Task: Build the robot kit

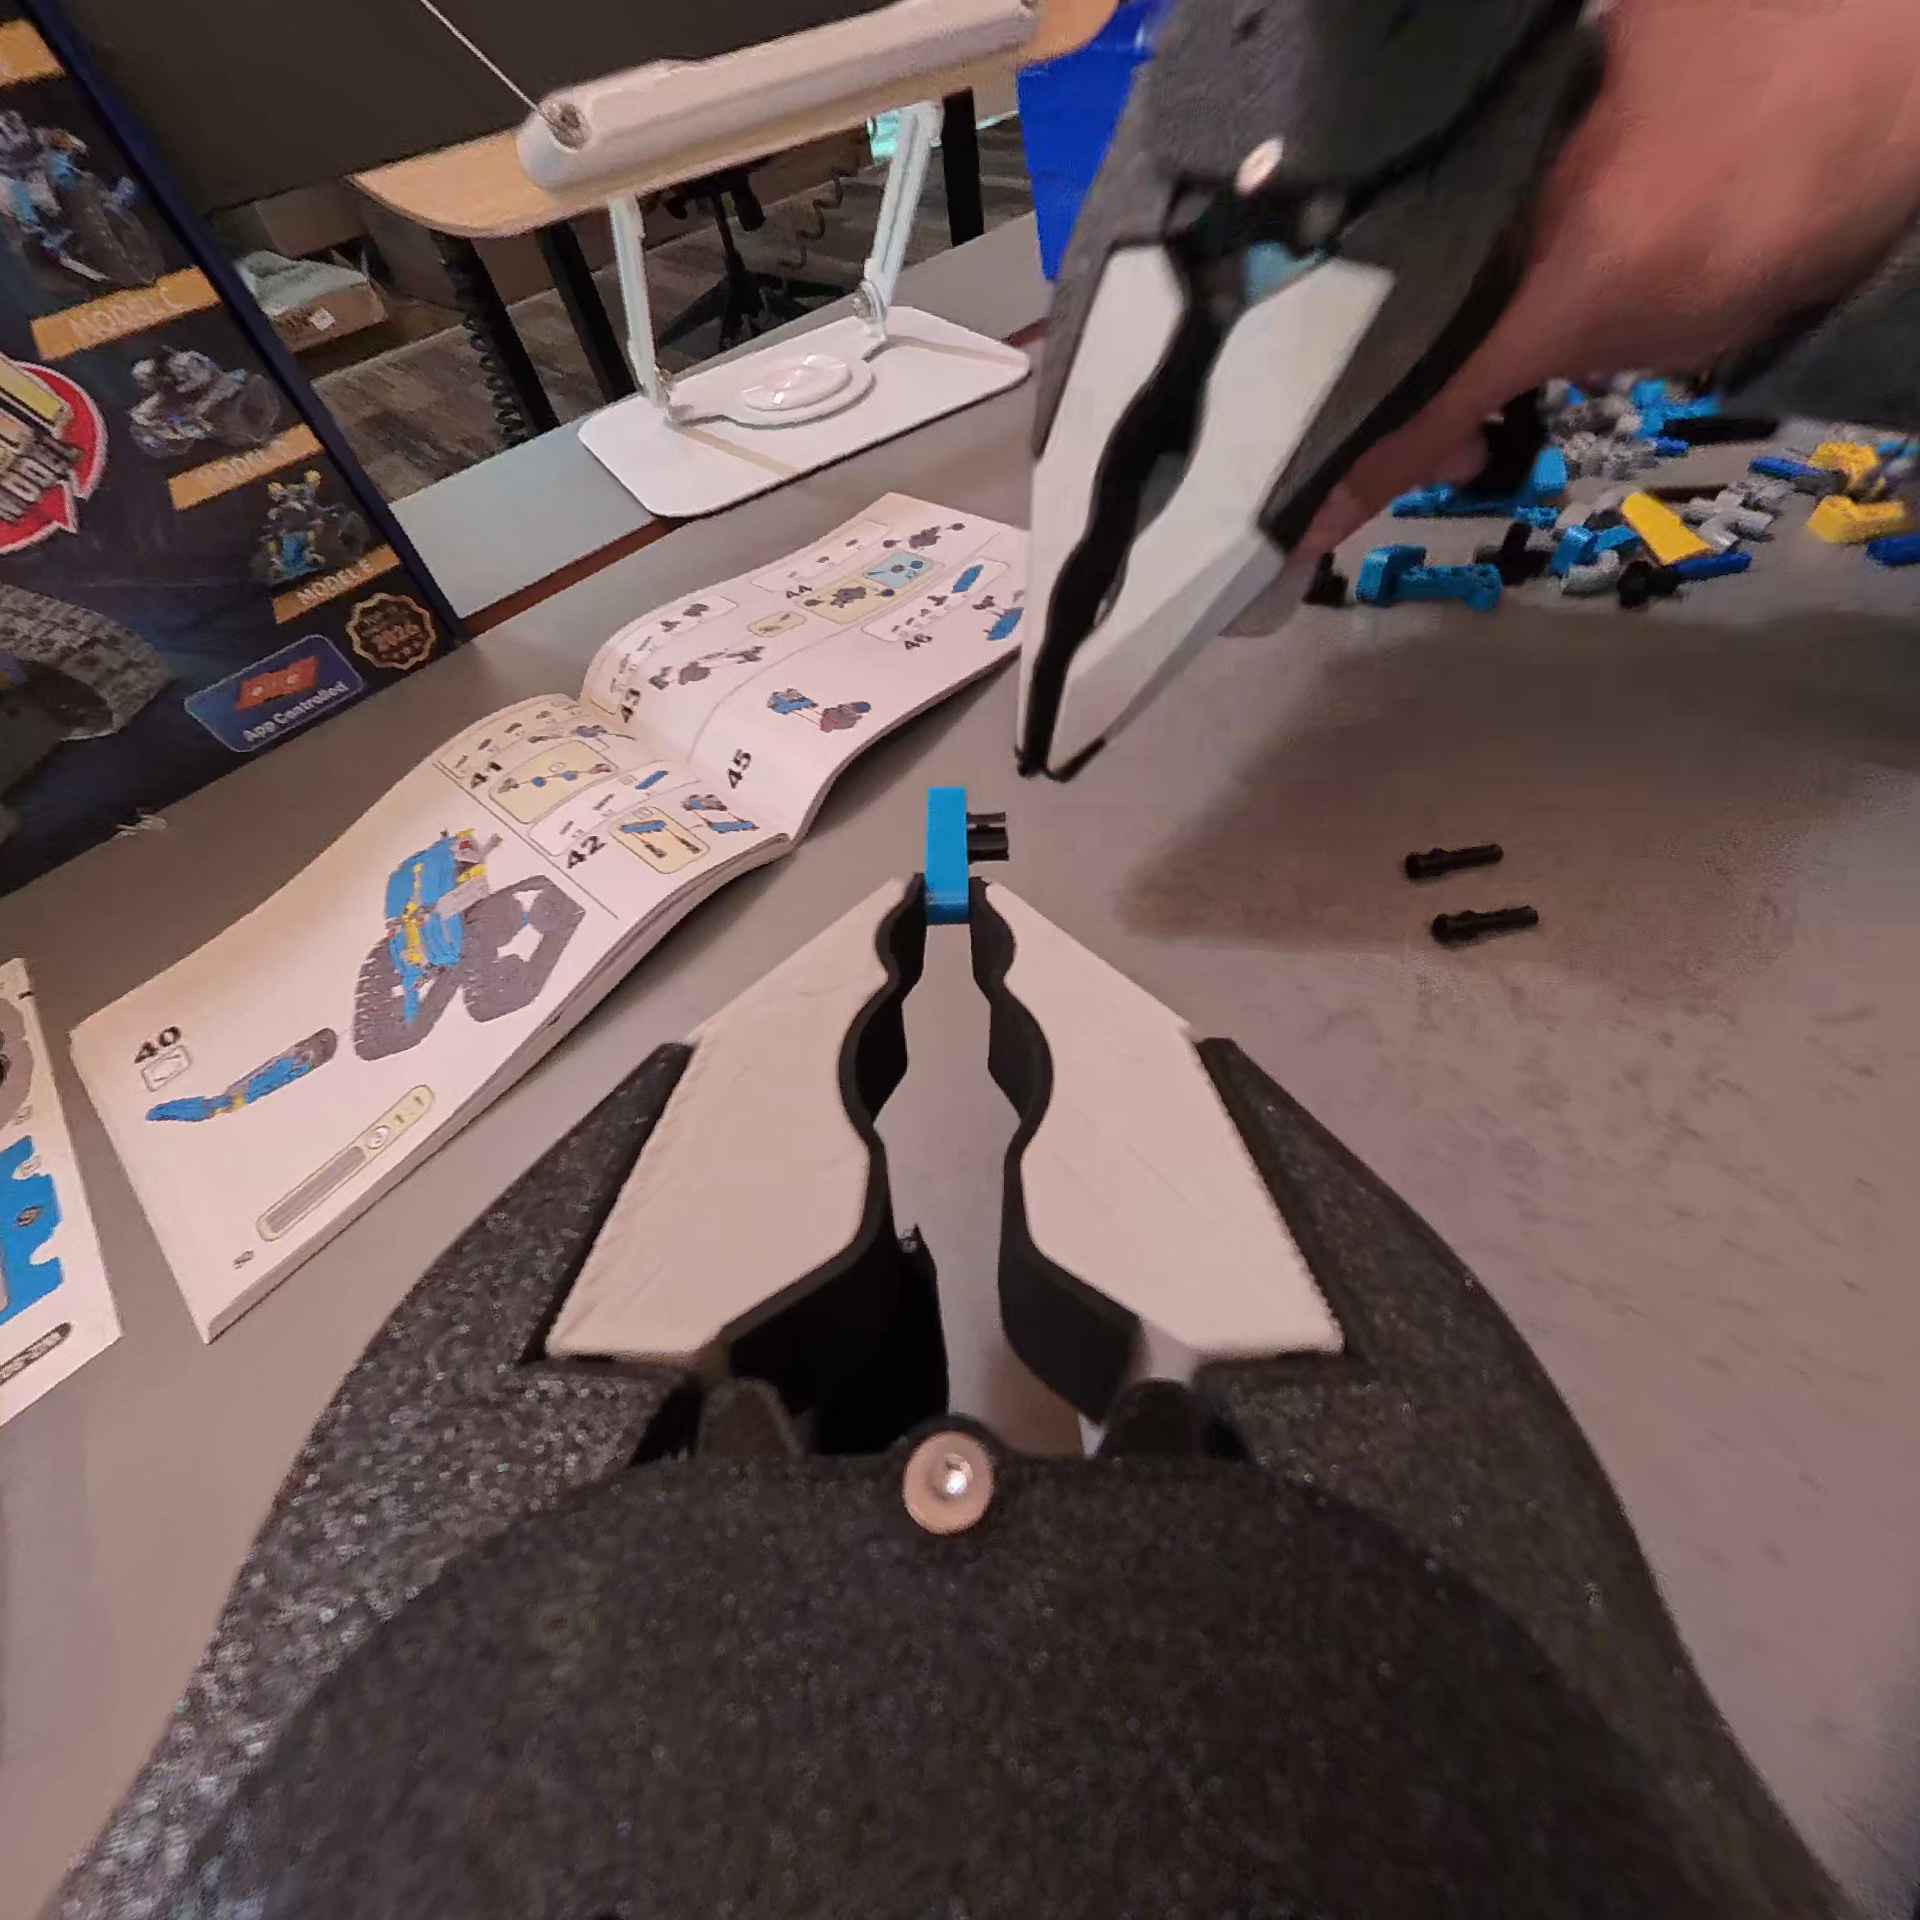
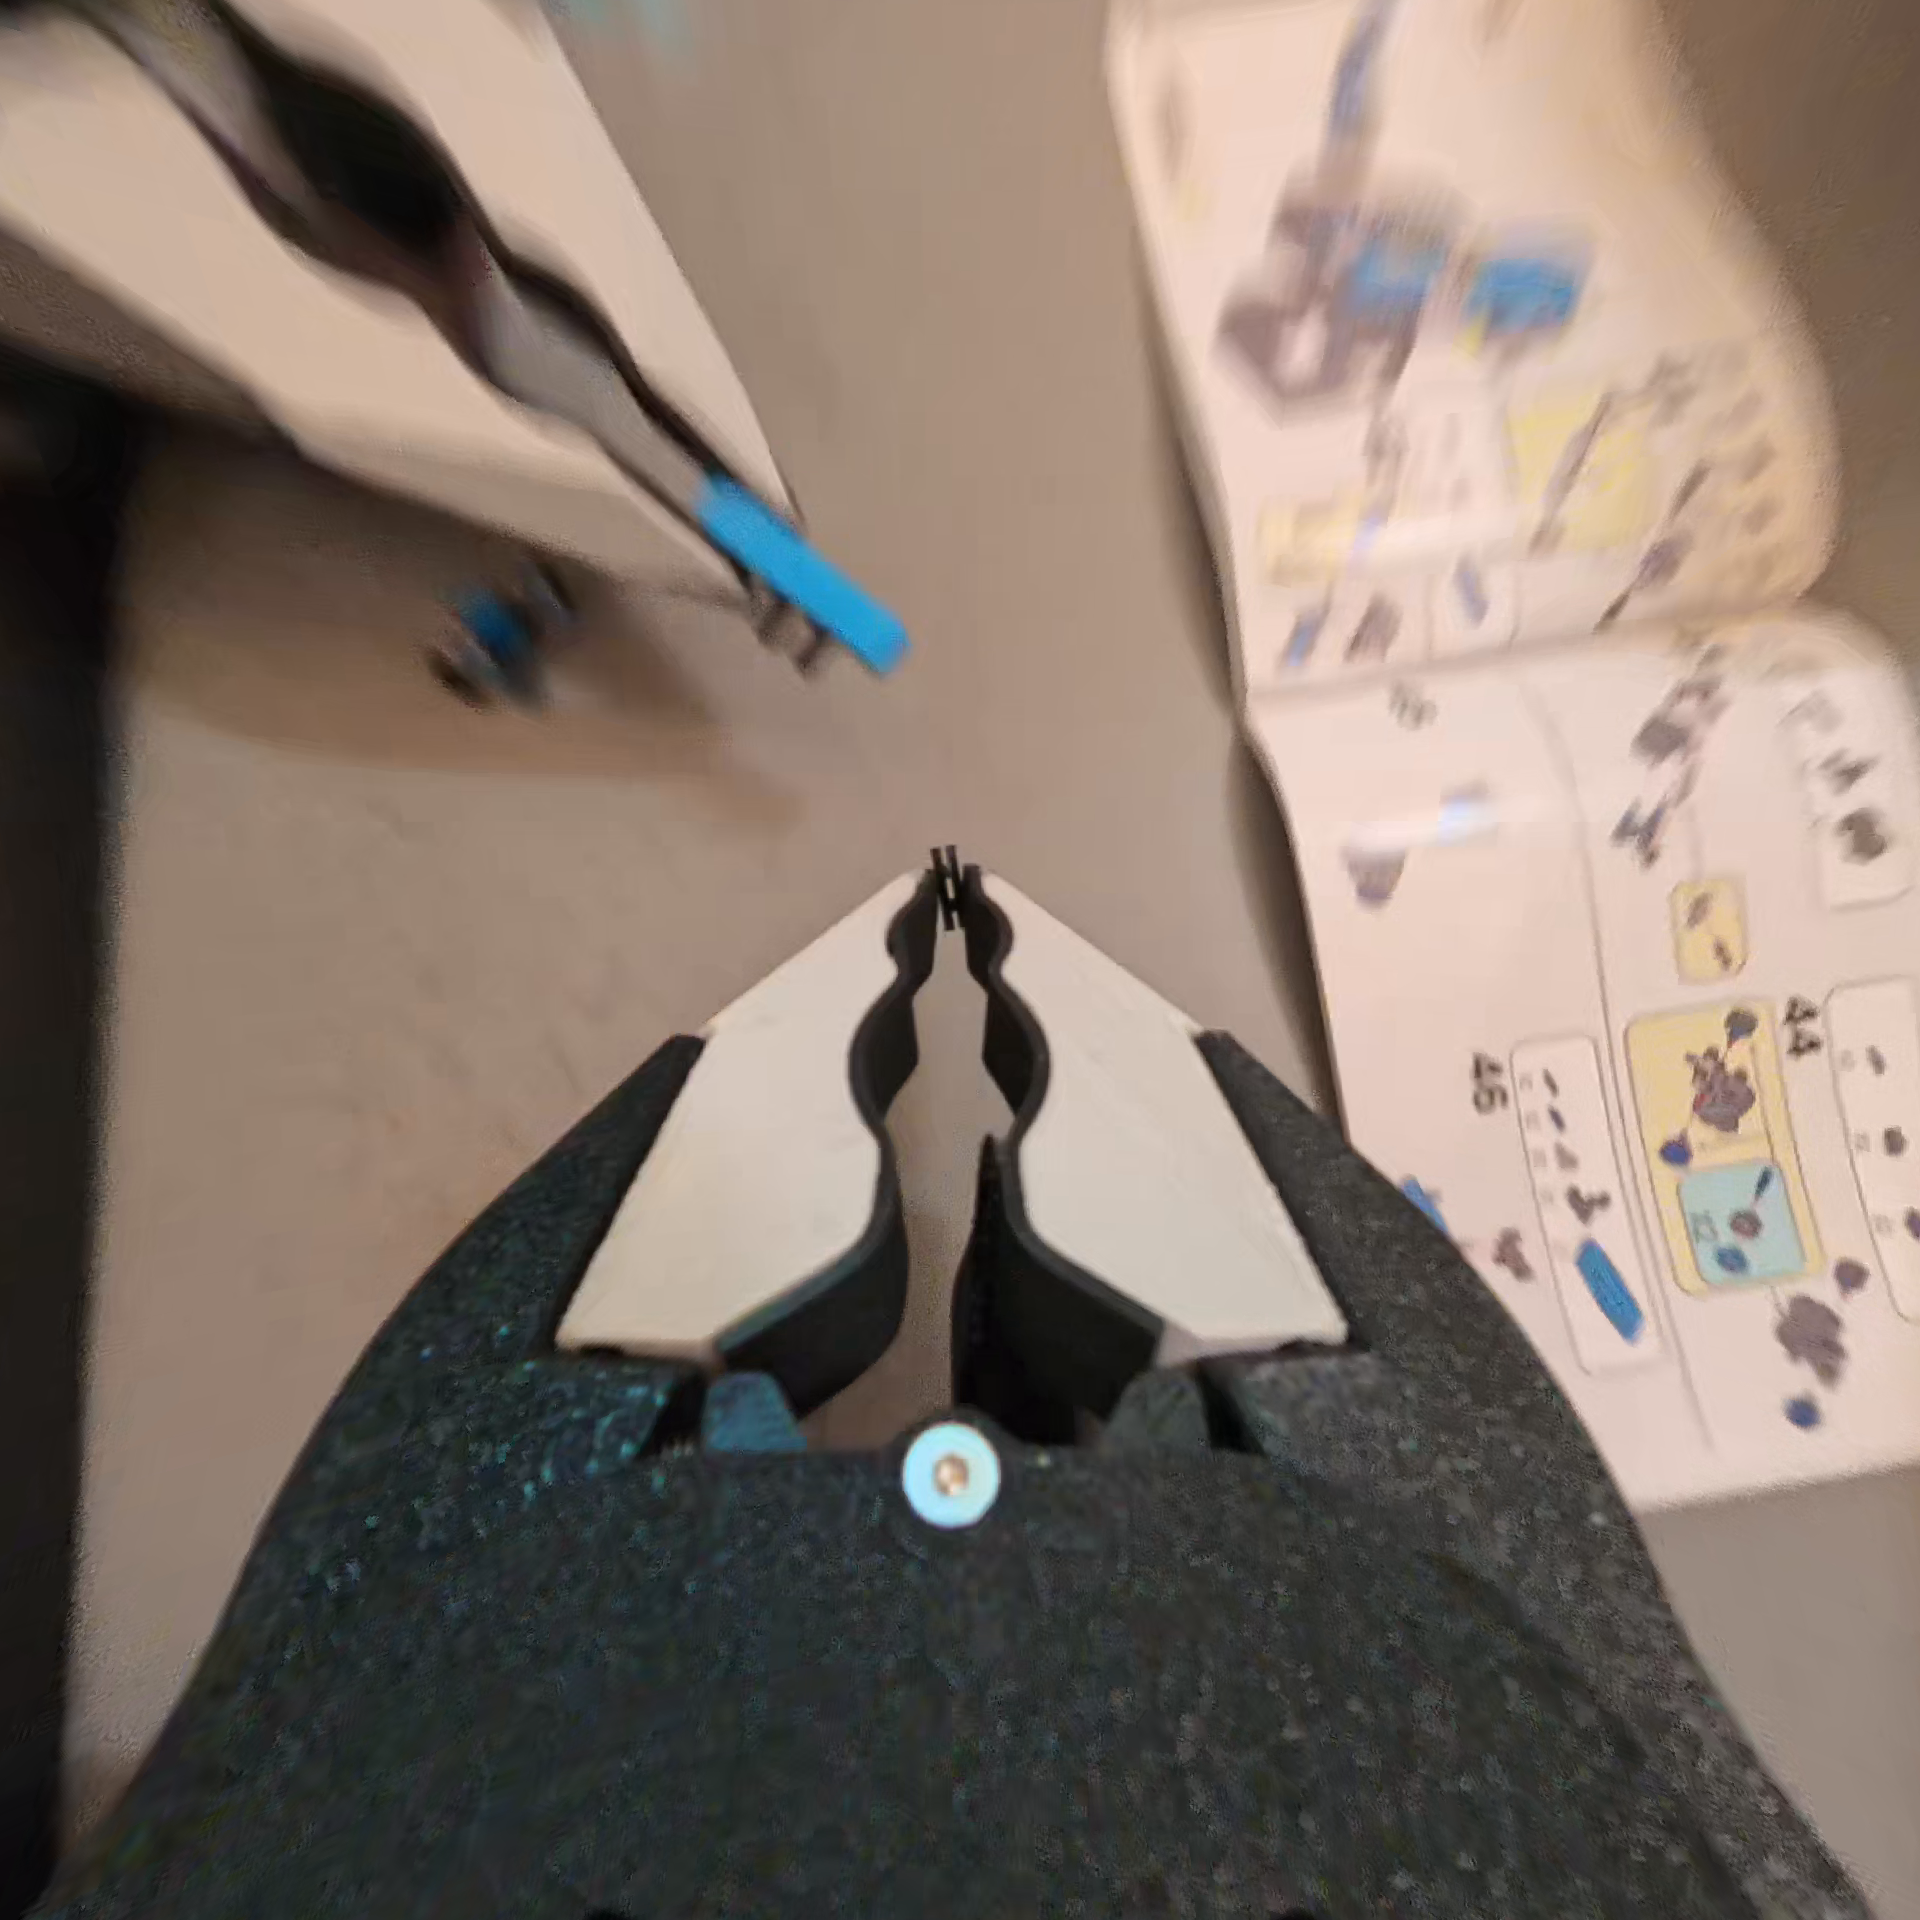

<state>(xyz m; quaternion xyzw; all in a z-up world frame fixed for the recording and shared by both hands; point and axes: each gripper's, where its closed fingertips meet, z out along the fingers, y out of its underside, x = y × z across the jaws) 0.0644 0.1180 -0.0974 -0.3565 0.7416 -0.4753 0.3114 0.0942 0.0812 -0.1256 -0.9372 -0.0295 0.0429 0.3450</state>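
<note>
Left wrist view: a blue beam point(image 1: 948, 868), one black pin point(image 1: 987, 834) already seated, is pinched by the left gripper point(image 1: 948, 894) at centre frame. Right wrist view: a second black pin point(image 2: 948, 883) is clamped in the right gripper point(image 2: 950, 883), apart from the beam, not yet inserted.

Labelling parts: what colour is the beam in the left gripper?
Blue, with a black pin in its side. The beam shows sharpest in the left wrist view.

Bare bench point(image 1: 1558, 1195) lies open to the right apart from two black pins point(image 1: 1470, 891), while the open booklet point(image 1: 499, 935) blocks the left and the brick pile point(image 1: 1662, 509) crowds the far right.
</note>
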